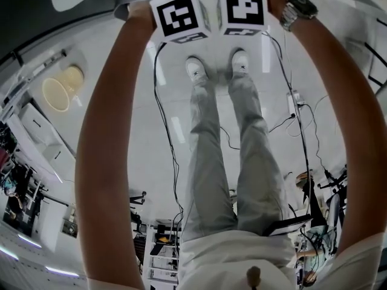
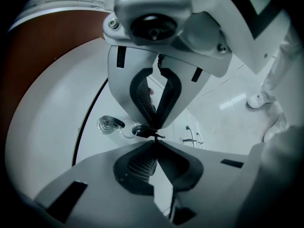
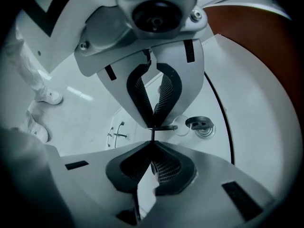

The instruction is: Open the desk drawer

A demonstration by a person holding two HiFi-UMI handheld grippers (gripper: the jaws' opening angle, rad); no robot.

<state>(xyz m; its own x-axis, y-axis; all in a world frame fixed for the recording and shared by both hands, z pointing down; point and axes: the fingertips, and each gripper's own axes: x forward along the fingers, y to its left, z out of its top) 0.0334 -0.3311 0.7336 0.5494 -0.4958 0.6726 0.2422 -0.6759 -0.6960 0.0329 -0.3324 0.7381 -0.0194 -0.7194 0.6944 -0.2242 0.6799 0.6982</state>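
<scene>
In the left gripper view my left gripper (image 2: 155,137) is shut, tips together against a glossy white panel (image 2: 52,127) that mirrors the jaws above them. A dark key (image 2: 142,129) on a wire ring hangs from a round lock (image 2: 110,124) just left of the tips; whether it touches them I cannot tell. In the right gripper view my right gripper (image 3: 152,139) is also shut against the same kind of white panel (image 3: 251,127). There a key (image 3: 166,127) and a lock (image 3: 200,124) sit just right of the tips. The head view shows only the marker cubes (image 1: 179,17) (image 1: 243,8), side by side at arm's length.
The person's legs (image 1: 208,162) and white shoes (image 1: 196,70) stand on a pale floor crossed by black cables (image 1: 166,132). A brown surface (image 2: 42,51) borders the white panel. Racks and equipment (image 1: 24,192) line the room's edges.
</scene>
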